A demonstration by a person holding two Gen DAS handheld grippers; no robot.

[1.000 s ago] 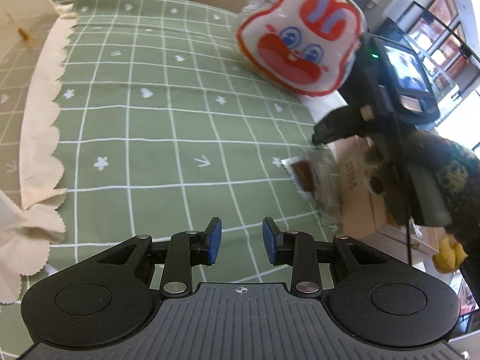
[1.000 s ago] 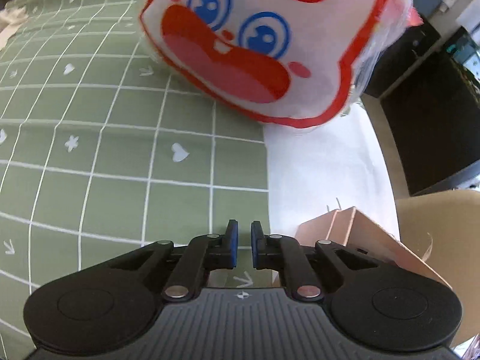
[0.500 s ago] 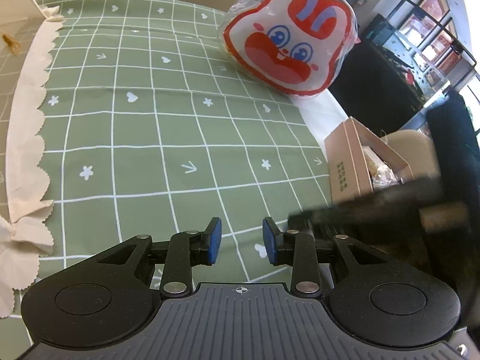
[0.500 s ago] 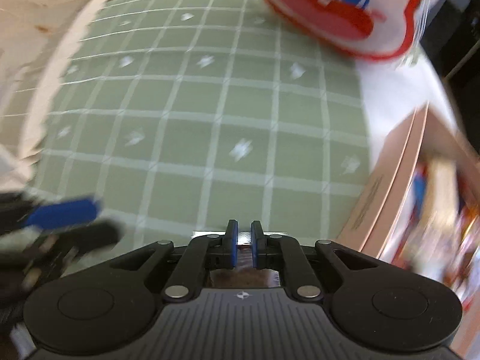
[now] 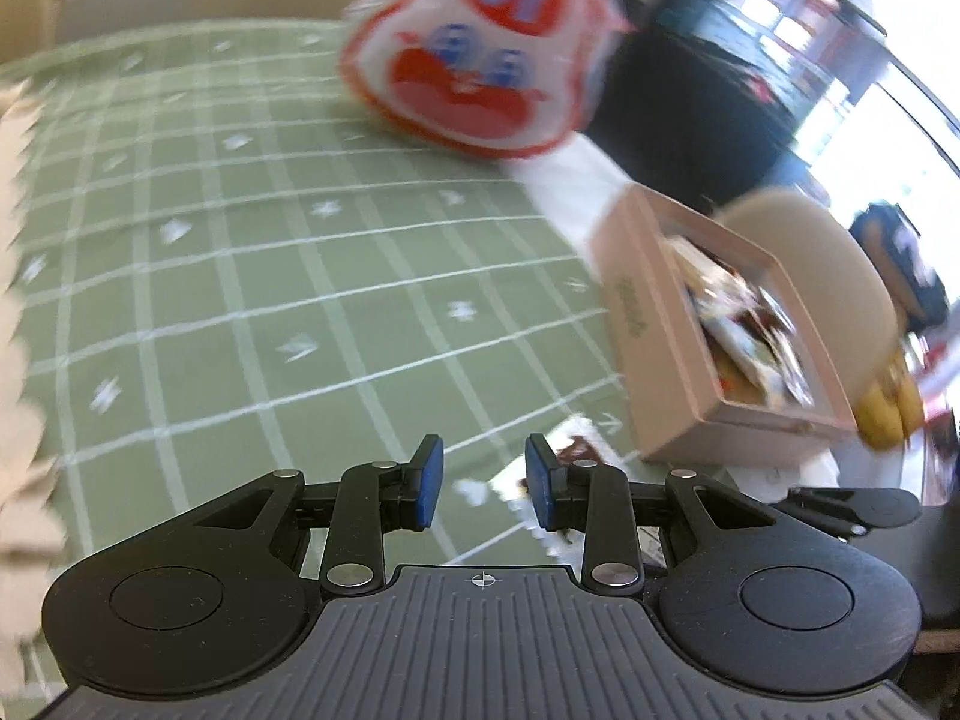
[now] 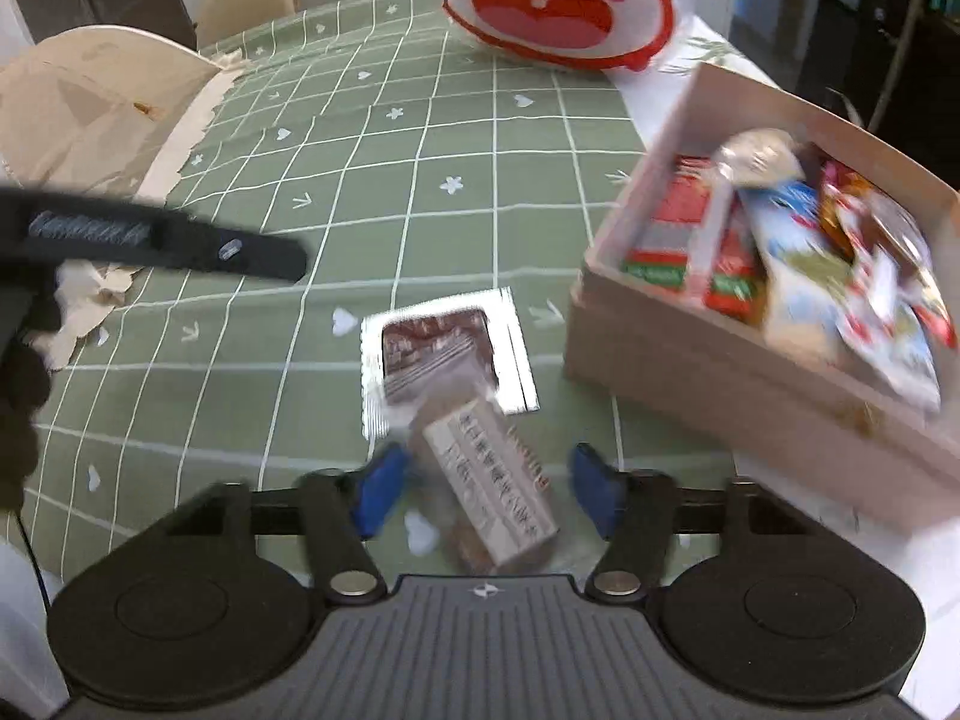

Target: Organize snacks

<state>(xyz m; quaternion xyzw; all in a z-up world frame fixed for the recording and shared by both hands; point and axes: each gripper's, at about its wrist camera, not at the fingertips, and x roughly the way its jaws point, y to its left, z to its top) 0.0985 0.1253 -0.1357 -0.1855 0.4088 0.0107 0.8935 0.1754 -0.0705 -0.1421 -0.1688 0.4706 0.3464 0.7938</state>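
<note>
My right gripper (image 6: 486, 495) hangs over the green checked tablecloth (image 6: 420, 150), its jaws opening. A small labelled snack packet (image 6: 492, 492) lies blurred between the blue pads, which do not press on it. Just beyond lies a silver-edged packet with a brown snack (image 6: 444, 354). To the right stands a pink box (image 6: 660, 372) with several snack packs inside. My left gripper (image 5: 483, 483) is open with nothing between its pads. The silver-edged packet (image 5: 576, 450) shows by its right finger and the pink box (image 5: 636, 312) sits to its right.
A big rabbit-face bag (image 6: 558, 6) rests at the far side of the table. Cream scalloped cloth (image 6: 90, 108) covers the left edge. A blurred black part of the other tool (image 6: 168, 240) reaches in from the left. Cream chairs stand around the table.
My right gripper swung from the rabbit bag to beside the pink box and went from shut to opening, letting go of the snack packet. The left view shifted right and rolled.
</note>
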